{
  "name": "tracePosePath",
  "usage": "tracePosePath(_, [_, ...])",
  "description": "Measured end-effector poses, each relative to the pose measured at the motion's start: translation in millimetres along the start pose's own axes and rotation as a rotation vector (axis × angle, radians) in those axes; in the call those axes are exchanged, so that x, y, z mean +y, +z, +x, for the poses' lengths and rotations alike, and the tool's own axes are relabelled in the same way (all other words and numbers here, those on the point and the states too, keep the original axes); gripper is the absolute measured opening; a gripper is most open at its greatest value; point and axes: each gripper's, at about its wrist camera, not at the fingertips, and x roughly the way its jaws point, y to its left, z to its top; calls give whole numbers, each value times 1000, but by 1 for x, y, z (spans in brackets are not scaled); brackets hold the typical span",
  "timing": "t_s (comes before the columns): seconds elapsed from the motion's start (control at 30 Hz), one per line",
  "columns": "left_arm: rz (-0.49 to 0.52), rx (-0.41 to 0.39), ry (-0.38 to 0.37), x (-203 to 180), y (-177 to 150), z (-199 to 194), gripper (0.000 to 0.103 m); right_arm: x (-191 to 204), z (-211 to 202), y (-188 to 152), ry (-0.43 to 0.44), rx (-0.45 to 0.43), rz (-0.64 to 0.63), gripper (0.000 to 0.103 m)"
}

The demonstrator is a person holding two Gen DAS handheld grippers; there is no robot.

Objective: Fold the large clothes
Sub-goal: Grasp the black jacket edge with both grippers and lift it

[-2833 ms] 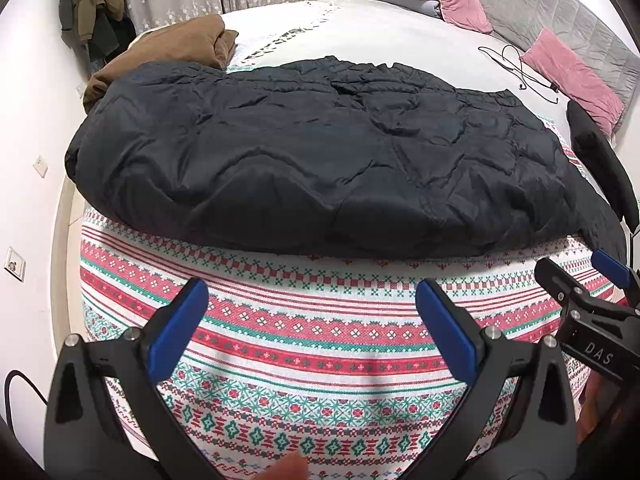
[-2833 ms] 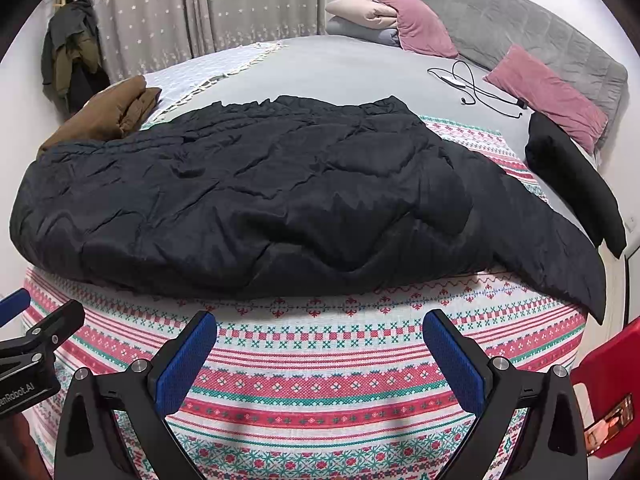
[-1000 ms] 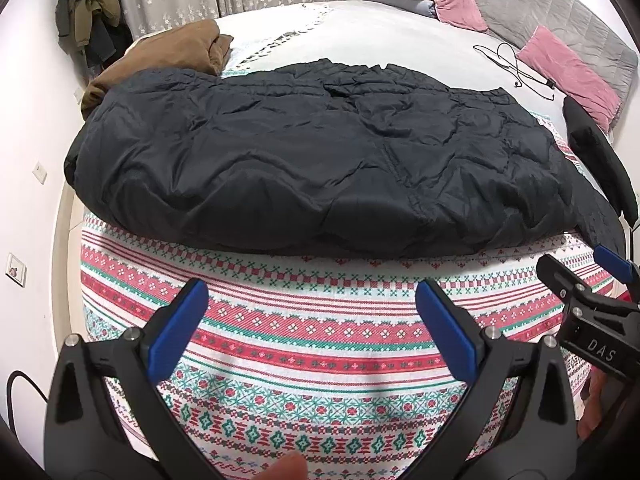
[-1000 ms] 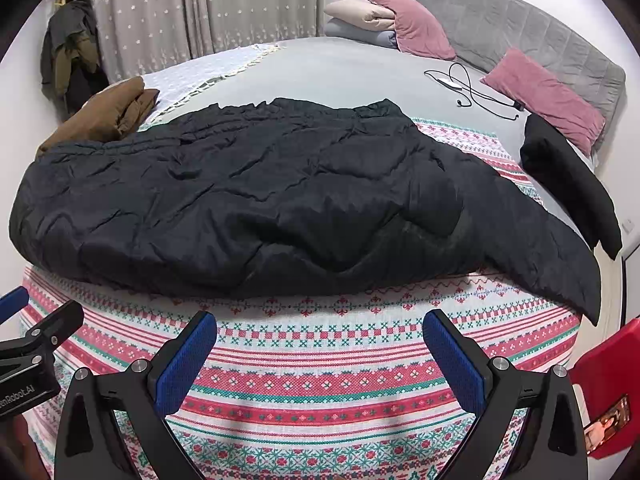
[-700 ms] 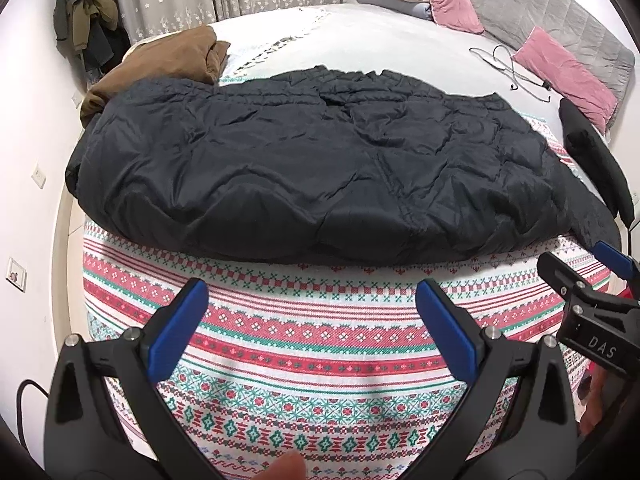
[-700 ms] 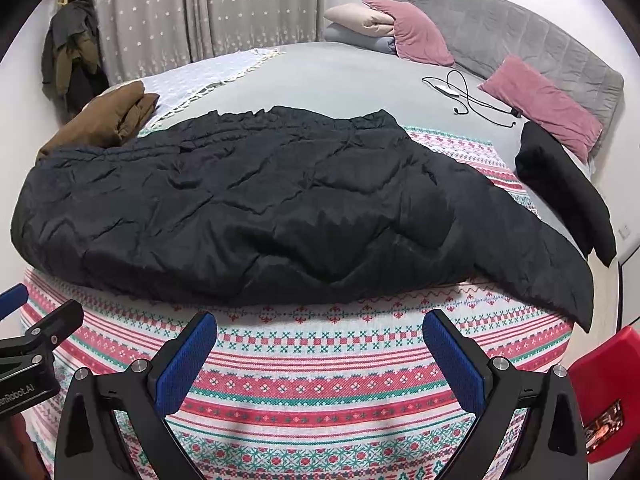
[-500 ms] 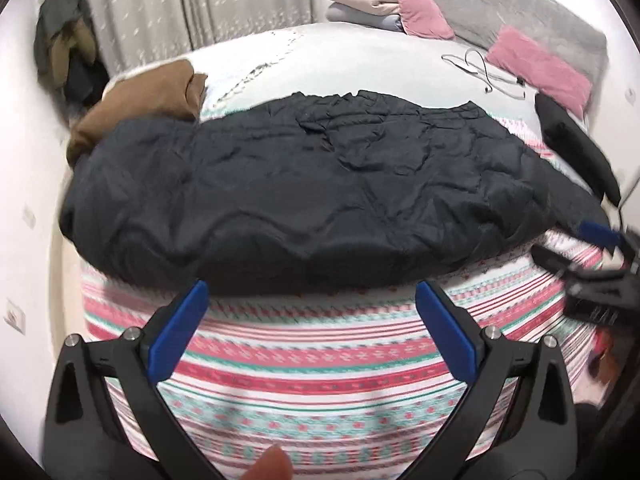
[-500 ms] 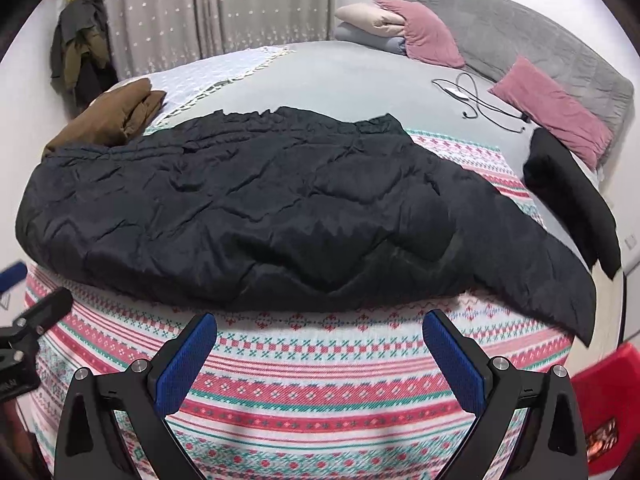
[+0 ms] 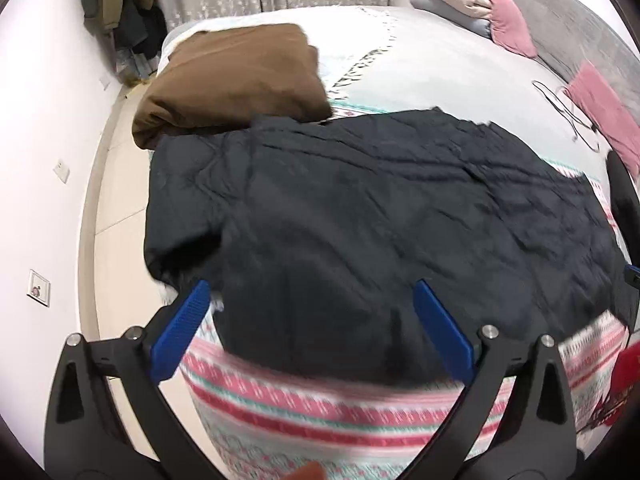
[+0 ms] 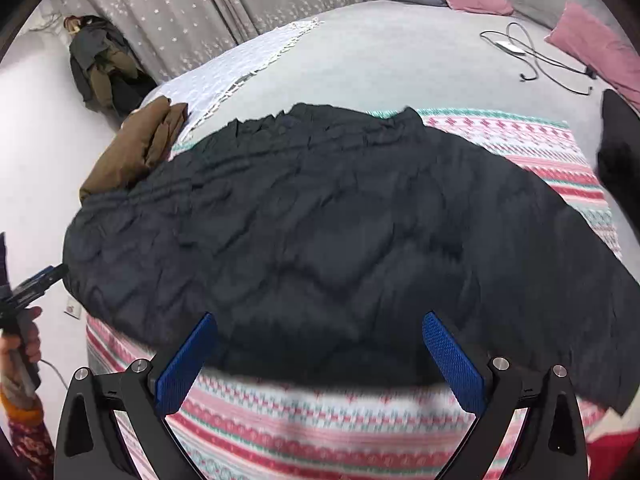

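A large black quilted jacket (image 9: pixel 380 216) lies spread across a red, white and green patterned blanket (image 9: pixel 320 412) on the bed; it also shows in the right wrist view (image 10: pixel 340 240). My left gripper (image 9: pixel 312 332) is open and empty, its blue pads just above the jacket's near left hem. My right gripper (image 10: pixel 320 360) is open and empty over the jacket's near edge further right. The left gripper's tip (image 10: pixel 36 280) shows at the far left of the right wrist view.
A folded brown garment (image 9: pixel 236 80) lies beyond the jacket's left end. A black item (image 10: pixel 618 148) lies at the right. Pink pillows (image 10: pixel 600 44), a cable (image 10: pixel 532 56) and a grey headboard are at the far end. The bed edge and floor (image 9: pixel 116 240) are at the left.
Both grippers have moved forward toward the jacket, so it fills more of both views. The left gripper has also swung left toward the jacket's left end. Both stay open.
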Motion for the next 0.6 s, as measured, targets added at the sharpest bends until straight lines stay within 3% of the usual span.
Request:
tracePosePath(0.2, [-17, 14, -108, 8, 20, 41, 87, -19, 32, 46, -17, 19, 20, 103])
tracePosePath(0.3, [-33, 9, -153, 8, 22, 54, 75, -38, 54, 64, -63, 31, 73, 102])
tracePosePath(0.33, [-42, 4, -173, 7, 22, 55, 67, -46, 62, 68, -60, 32, 104, 98])
tracePosePath(0.4, [-48, -9, -219, 8, 23, 55, 50, -61, 73, 71, -23, 50, 166, 75])
tracePosePath(0.43, [-45, -18, -245, 8, 23, 54, 36, -68, 80, 71, 5, 63, 210, 67])
tracePosePath(0.47, [-41, -23, -268, 7, 23, 52, 26, -70, 82, 69, 22, 67, 230, 47])
tracePosePath(0.5, [-35, -30, -292, 6, 23, 48, 23, -72, 84, 67, 40, 66, 247, 27])
tracePosePath(0.6, [23, -64, -337, 0, 19, 27, 16, -67, 73, 60, 67, 27, 243, 12])
